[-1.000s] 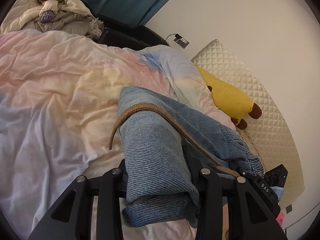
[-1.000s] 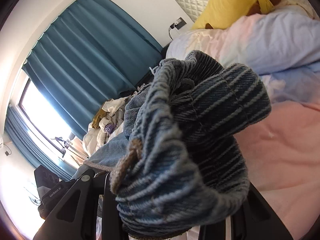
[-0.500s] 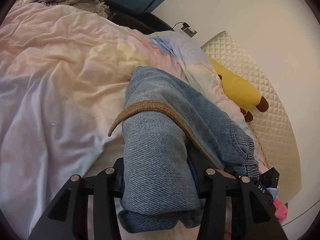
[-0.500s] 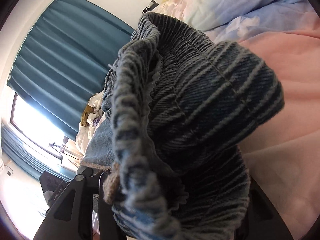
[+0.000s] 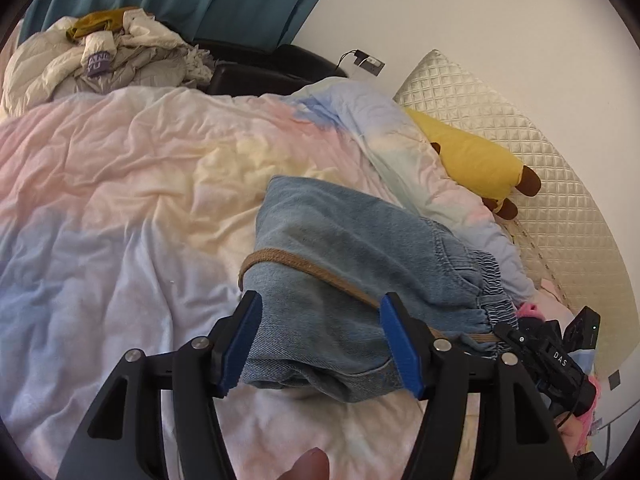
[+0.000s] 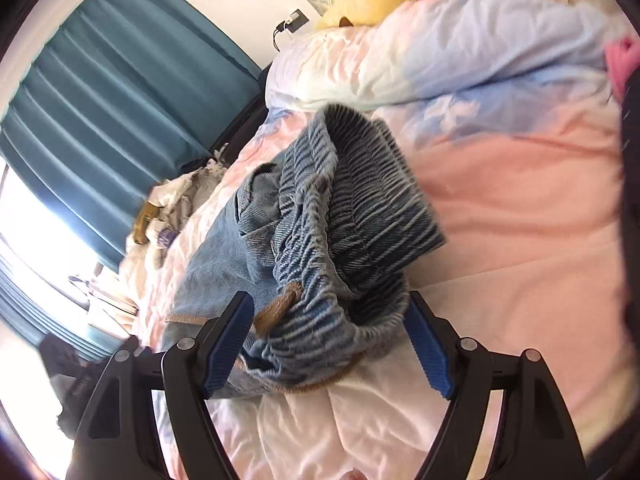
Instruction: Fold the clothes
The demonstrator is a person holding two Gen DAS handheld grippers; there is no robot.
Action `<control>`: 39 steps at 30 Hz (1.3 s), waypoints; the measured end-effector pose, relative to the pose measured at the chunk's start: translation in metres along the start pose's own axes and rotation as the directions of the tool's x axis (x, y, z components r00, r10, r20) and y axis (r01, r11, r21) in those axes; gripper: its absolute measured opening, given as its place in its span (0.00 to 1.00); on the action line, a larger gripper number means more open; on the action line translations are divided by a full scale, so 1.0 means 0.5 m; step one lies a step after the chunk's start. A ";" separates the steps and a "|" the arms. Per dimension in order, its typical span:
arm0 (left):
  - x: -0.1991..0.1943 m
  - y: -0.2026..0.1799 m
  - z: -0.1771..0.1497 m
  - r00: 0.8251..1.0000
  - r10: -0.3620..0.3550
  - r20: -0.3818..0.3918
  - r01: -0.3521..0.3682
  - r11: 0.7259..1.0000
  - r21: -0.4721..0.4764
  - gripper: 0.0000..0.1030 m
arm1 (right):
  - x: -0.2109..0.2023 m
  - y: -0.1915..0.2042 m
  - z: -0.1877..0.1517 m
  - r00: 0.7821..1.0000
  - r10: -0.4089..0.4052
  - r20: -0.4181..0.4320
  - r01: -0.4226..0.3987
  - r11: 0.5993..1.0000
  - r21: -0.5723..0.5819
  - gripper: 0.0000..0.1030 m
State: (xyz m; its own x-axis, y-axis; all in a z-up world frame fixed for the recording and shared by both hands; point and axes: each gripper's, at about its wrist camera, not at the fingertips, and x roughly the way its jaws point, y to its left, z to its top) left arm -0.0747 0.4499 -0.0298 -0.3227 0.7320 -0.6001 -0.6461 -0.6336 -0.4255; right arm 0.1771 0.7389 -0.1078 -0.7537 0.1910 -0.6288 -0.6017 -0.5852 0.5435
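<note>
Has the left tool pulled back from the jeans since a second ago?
Yes. The left tool, jaws opening, has backed off toward the bottom edge: the jeans on the duvet now reach less far into it.

Folded light-blue denim jeans (image 5: 352, 248) with elastic waistband (image 6: 360, 216) and brown drawstring (image 5: 296, 268) lie bunched on the pastel duvet (image 5: 120, 184).

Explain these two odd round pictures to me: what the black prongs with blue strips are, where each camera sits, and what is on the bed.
No robot here: a person holds a two-finger gripper in each hand, each carrying a wide-angle camera that looks along its fingers. One picture comes from the left gripper, the other from the right gripper. The blue strips are the finger pads. Folded blue jeans with a brown cord lie on a pastel duvet. Both grippers' jaws are opening, with denim between the pads, so nothing is gripped. Behind lie a yellow plush toy, a quilted pillow and a heap of pale clothes.
</note>
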 end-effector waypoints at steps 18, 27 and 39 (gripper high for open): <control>-0.339 -0.168 -0.002 0.988 0.084 0.132 -0.112 0.969 0.219 0.61 | -0.376 0.262 -0.039 0.994 0.017 0.104 0.014 0.955 -0.296 0.75; -0.497 -0.182 -0.061 0.967 0.157 0.199 -0.210 0.936 0.282 0.61 | -0.419 0.371 -0.104 0.994 -0.015 0.104 0.051 0.936 -0.349 0.75; -0.615 -0.113 -0.175 0.947 0.230 0.223 -0.280 0.933 0.225 0.62 | -0.523 0.465 -0.244 0.976 -0.060 0.208 0.137 0.916 -0.376 0.75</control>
State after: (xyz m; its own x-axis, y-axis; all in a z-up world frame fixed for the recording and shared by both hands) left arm 0.1216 0.2386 0.1192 -0.6088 0.6034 -0.5151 -0.6686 -0.7397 -0.0764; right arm 0.2664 0.4569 0.1152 -0.7544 0.3853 -0.5314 -0.5550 -0.8068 0.2029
